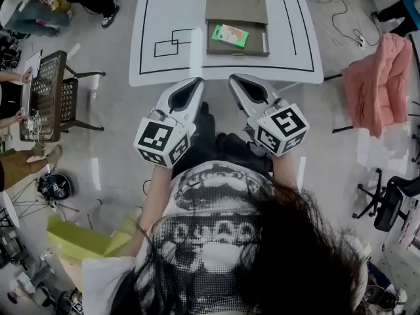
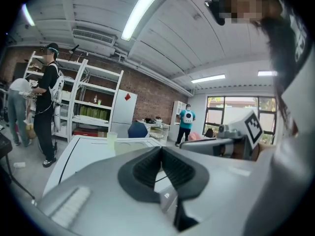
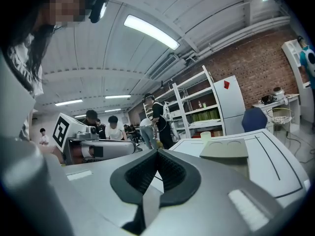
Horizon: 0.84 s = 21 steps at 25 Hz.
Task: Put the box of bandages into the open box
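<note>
A white table [image 1: 164, 18] with black line markings stands ahead of me. On it lies an open brown cardboard box [image 1: 257, 47], its lid [image 1: 236, 5] folded flat towards the far side. The green box of bandages [image 1: 230, 35] lies inside the open box, towards its left. My left gripper [image 1: 197, 81] and right gripper [image 1: 235, 78] hover side by side just short of the table's near edge, both shut and empty. In the left gripper view the left gripper [image 2: 161, 150] has its jaws together. The right gripper [image 3: 157, 153] points at the brown lid [image 3: 224, 149].
A black mesh chair [image 1: 49, 94] stands at the left with seated people near it. Pink cloth [image 1: 380, 81] hangs over a chair at the right, with an office chair [image 1: 387, 202] below it. A pale cup [image 3: 205, 135] sits at the table's far edge. Shelves line the brick wall.
</note>
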{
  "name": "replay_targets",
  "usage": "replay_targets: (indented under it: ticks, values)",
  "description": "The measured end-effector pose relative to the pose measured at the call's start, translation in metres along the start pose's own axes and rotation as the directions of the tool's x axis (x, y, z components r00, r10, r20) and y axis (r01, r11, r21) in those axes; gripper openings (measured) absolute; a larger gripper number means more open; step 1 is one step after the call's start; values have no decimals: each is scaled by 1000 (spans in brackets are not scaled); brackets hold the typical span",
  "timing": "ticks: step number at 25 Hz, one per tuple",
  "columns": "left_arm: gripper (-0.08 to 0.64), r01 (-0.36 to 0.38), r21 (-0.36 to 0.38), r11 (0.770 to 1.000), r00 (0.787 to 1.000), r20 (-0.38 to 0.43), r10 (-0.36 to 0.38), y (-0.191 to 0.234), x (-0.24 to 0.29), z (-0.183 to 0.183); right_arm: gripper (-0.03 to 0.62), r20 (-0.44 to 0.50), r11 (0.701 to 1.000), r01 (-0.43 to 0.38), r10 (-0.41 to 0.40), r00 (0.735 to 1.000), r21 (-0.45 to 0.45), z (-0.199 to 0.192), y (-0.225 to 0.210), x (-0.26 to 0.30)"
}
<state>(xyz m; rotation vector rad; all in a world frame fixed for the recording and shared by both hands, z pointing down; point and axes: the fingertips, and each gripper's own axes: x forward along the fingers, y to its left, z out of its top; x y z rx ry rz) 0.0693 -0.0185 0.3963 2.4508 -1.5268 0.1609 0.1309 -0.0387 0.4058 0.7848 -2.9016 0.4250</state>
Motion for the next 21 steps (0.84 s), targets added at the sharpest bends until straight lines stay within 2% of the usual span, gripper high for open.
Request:
replay_targets:
  ticks: [15,21]
  values:
    - [0,2,-14,1000,1000,-8,-2,-4,5,-8,-6,-12,1000,3,-3,1000,-6,-3,-4,-2]
    - [0,-19,-13,1000,1000,-6,19,-4,6,-6,-6,-7,1000,13,-13,1000,-16,3,-12,-8]
